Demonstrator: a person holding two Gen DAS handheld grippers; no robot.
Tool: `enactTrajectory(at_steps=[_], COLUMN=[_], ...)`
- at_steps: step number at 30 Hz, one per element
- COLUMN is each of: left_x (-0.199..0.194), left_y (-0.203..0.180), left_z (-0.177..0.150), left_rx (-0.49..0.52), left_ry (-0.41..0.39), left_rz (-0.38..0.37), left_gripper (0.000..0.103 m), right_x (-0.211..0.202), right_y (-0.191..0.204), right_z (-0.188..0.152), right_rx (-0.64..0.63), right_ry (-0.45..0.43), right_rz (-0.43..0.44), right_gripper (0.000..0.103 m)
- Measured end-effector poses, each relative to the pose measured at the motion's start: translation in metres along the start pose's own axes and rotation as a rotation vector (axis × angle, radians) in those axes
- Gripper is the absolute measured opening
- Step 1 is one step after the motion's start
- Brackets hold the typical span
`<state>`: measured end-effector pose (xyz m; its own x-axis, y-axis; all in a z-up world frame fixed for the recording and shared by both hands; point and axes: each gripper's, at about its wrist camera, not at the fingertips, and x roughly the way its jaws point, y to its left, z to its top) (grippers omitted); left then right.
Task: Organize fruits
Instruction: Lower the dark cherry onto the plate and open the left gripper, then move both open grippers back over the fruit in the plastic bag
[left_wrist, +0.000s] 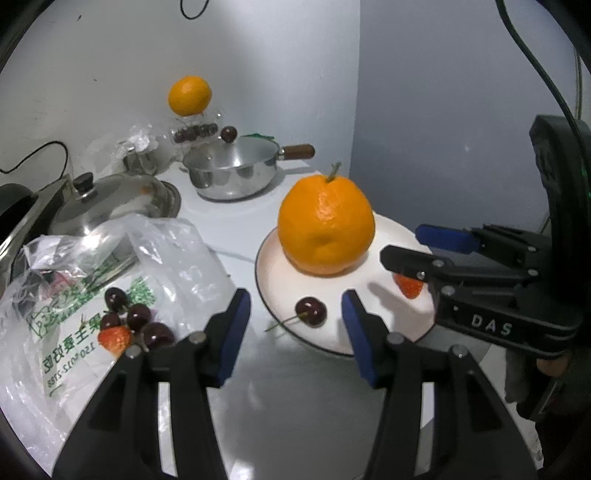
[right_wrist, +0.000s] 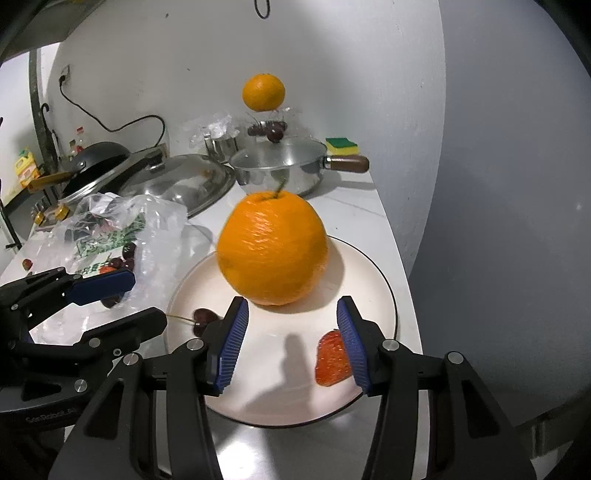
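Over the near edge of the white plate (left_wrist: 280, 280) both tongs hung tilted downward, pointing toward the wall. Left tongs (left_wrist: 295, 317) were spread with nothing pinched; the cherry (left_wrist: 311, 311) lay on the plate in the gap, pads clear of it. Right tongs (right_wrist: 291, 343) were also spread and empty, angled over the plate front; in the left wrist view they came in from the right. Big orange (right_wrist: 272, 248) with a short green stem sat upright mid-plate, bright, dimpled skin, slightly blurred in the right wrist view. Strawberry (right_wrist: 330, 363) lay on the plate just beside the right-hand blue pad, partly covered by it; touching or not, could not tell. Plastic bag (left_wrist: 110, 295) with green print lay on the white bench (left_wrist: 229, 210) left of the plate, carrying several dark cherries (left_wrist: 138, 315) and a second strawberry (left_wrist: 114, 339). Further back stood a steel saucepan (left_wrist: 232, 173) with wooden handle, a steel lid (left_wrist: 122, 203), and a second orange (left_wrist: 189, 95) on a clear box of dark fruit, contents hard to make out. Person's hands were out of frame; bag's print partly crumpled and unreadable.
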<state>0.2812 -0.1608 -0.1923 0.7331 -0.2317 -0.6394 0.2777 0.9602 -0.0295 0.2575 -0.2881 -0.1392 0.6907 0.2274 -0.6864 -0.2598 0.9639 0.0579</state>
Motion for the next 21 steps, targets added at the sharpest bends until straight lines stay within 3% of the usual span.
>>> enactTrajectory(at_steps=[21], left_x=[-0.050], left_y=[0.056], left_z=[-0.027], left_rx=[-0.092], left_ry=[-0.062], left_rz=[0.053], left_gripper=[0.053], right_x=[-0.021], right_y=[0.069], right_z=[0.010], right_rx=[-0.089], right_ry=[-0.031], right_rz=[0.023], right_gripper=[0.053])
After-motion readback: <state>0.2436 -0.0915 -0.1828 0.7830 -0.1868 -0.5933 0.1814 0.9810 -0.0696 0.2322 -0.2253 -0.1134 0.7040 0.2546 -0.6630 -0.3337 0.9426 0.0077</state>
